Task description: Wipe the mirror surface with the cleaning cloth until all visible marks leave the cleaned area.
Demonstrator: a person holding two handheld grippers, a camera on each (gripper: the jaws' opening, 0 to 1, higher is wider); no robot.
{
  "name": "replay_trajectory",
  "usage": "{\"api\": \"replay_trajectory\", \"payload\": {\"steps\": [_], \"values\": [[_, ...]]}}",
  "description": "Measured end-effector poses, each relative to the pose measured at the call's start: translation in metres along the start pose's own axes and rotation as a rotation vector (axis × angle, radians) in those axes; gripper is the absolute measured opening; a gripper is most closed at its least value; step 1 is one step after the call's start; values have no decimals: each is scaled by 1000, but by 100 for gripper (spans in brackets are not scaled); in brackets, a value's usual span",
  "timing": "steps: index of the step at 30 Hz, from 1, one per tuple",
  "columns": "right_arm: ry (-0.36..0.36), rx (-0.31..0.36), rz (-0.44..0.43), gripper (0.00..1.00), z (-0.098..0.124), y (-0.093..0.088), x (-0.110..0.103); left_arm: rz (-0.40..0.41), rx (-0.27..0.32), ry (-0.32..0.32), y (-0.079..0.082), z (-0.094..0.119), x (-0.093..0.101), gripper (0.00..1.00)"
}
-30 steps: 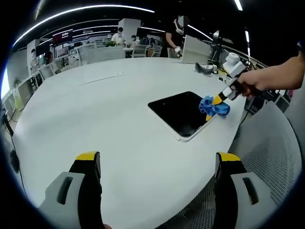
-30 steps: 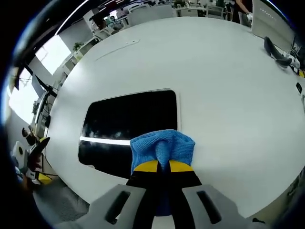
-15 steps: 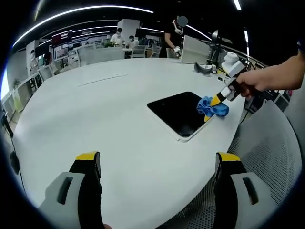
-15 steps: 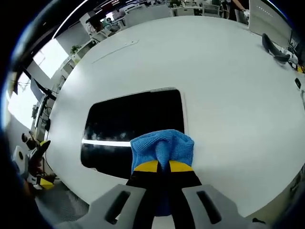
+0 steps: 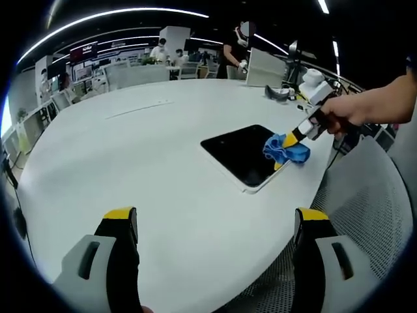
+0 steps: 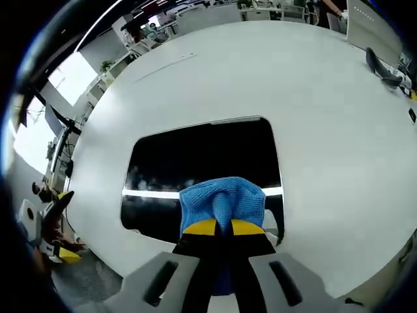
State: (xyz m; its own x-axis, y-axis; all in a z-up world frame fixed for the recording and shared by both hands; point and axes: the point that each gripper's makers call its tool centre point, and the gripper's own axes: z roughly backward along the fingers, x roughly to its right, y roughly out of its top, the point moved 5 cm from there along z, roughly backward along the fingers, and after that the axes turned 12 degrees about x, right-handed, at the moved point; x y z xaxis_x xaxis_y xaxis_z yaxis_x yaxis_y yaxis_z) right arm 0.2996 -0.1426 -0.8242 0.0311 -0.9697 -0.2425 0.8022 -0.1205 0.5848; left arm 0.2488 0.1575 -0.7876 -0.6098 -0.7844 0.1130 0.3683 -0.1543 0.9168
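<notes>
A dark rectangular mirror (image 5: 242,154) (image 6: 195,163) with a white rim lies flat on the white table (image 5: 130,156). My right gripper (image 6: 221,228) (image 5: 287,139) is shut on a blue cleaning cloth (image 6: 221,202) (image 5: 281,149), which presses on the mirror's near right part. Faint whitish smudges (image 6: 153,179) show on the glass left of the cloth. A hand (image 5: 348,111) holds that gripper. My left gripper (image 5: 212,225) stands open over the table's near edge, well apart from the mirror, with nothing between its fingers.
A mesh chair back (image 5: 365,215) stands at the table's right edge. A dark object (image 6: 384,68) lies on the far right of the table. Desks, monitors and people are beyond the far side (image 5: 163,55). A stand with yellow parts (image 6: 49,225) is below the table's left edge.
My right gripper has slid the cloth from the mirror's right edge further onto the glass. The left gripper has held still.
</notes>
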Motion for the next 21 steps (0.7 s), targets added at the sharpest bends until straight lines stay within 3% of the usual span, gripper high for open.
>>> {"api": "replay_trajectory", "payload": {"steps": [21], "values": [[51,-11,11,1,-12,-3,-42,-3,-4,7,0,0,-1,99]]}}
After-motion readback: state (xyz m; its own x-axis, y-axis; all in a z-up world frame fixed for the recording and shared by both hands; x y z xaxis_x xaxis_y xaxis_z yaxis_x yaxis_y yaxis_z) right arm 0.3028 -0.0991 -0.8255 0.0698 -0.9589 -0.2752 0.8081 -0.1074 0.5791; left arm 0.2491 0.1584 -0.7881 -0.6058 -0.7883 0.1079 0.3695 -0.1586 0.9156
